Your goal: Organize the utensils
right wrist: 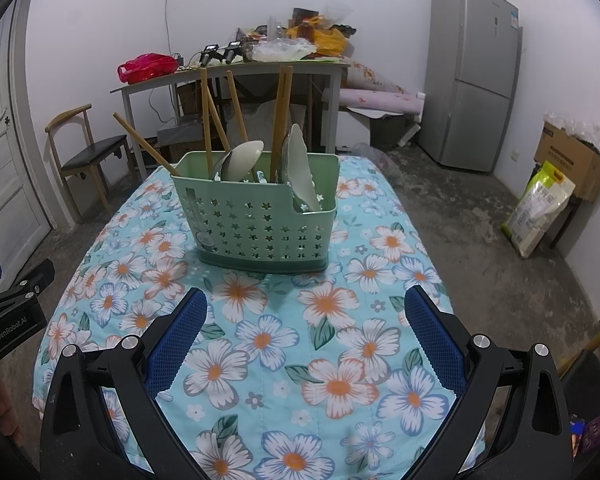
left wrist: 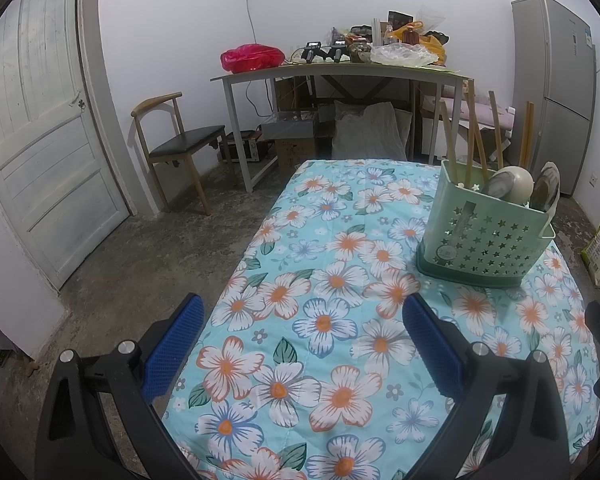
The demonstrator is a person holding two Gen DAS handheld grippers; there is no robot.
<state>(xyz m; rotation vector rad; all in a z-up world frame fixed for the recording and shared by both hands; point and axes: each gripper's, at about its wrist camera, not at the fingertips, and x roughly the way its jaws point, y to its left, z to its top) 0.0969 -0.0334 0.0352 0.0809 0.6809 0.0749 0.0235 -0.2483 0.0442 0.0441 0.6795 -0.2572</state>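
Observation:
A green utensil caddy (right wrist: 262,224) with star-shaped holes stands on the table with the floral cloth (right wrist: 300,340); in the left wrist view the caddy (left wrist: 486,240) sits at the right. Several wooden chopsticks (right wrist: 207,120) and pale spoons (right wrist: 242,160) stick up out of it. My right gripper (right wrist: 306,310) is open and empty, a short way in front of the caddy. My left gripper (left wrist: 302,318) is open and empty over the cloth (left wrist: 320,320), left of the caddy. The left gripper's body (right wrist: 12,308) shows at the left edge of the right wrist view.
Behind the table stand a cluttered grey desk (left wrist: 340,74), a wooden chair (left wrist: 176,148), a white door (left wrist: 40,128) and a grey fridge (right wrist: 476,76). A cardboard box (right wrist: 568,156) and a sack (right wrist: 540,208) rest on the concrete floor at the right.

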